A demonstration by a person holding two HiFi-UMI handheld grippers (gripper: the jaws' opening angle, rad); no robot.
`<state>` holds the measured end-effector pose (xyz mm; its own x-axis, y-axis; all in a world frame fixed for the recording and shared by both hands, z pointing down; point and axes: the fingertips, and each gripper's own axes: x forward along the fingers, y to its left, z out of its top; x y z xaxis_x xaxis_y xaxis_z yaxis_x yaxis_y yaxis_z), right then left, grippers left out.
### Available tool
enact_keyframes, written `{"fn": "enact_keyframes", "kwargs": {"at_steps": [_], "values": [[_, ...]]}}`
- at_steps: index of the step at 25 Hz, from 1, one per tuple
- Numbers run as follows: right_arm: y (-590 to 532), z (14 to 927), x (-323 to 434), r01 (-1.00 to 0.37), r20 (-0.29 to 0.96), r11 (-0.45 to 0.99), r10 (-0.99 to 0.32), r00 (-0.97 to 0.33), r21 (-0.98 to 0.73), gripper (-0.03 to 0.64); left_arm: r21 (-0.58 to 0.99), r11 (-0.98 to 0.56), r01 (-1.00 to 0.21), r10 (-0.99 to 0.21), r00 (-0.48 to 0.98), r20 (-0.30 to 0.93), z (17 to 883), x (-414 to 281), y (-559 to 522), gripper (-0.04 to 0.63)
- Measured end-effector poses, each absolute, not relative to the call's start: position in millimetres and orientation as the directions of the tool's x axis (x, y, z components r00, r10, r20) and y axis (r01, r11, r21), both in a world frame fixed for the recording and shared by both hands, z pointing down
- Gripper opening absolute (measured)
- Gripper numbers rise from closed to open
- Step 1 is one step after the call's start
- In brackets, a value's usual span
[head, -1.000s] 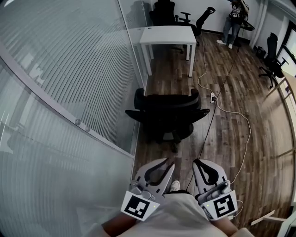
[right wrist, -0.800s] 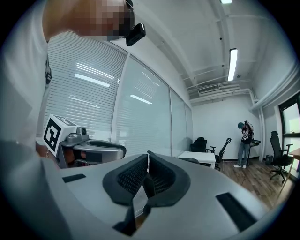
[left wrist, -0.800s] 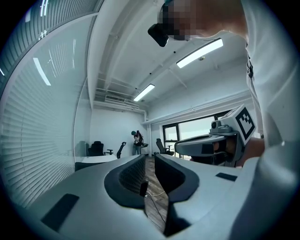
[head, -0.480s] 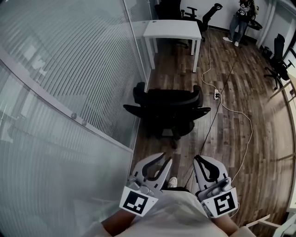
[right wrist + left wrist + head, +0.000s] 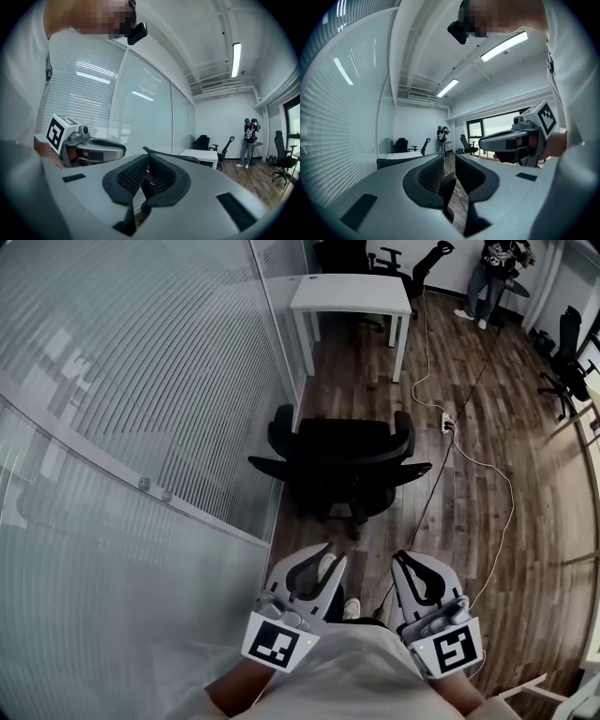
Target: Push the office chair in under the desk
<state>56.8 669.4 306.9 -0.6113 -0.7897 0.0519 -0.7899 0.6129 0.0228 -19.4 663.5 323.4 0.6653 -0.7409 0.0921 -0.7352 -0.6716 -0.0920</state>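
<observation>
Head view, looking steeply down: caught the black office chair point(image 5: 342, 460) standing on the wooden floor point(image 5: 469, 549), just beside the glass wall point(image 5: 141, 381). Found it well apart from the white table point(image 5: 352, 292) farther off, not under it. Held the left gripper point(image 5: 323, 563) near the body, short of the chair, jaws a narrow slit apart with nothing between. Held the right gripper point(image 5: 405, 563) alongside, jaws pressed together and empty. Saw a white cable point(image 5: 502, 488) trailing across the floor right of the chair.
</observation>
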Motion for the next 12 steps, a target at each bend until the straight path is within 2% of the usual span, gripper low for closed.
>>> {"fn": "enact_keyframes", "kwargs": {"at_steps": [12], "values": [[595, 335, 56, -0.808, 0.108, 0.582, -0.813, -0.573, 0.093, 0.034, -0.188, -0.673, -0.716, -0.74, 0.654, 0.159, 359, -51, 586, 0.074]]}}
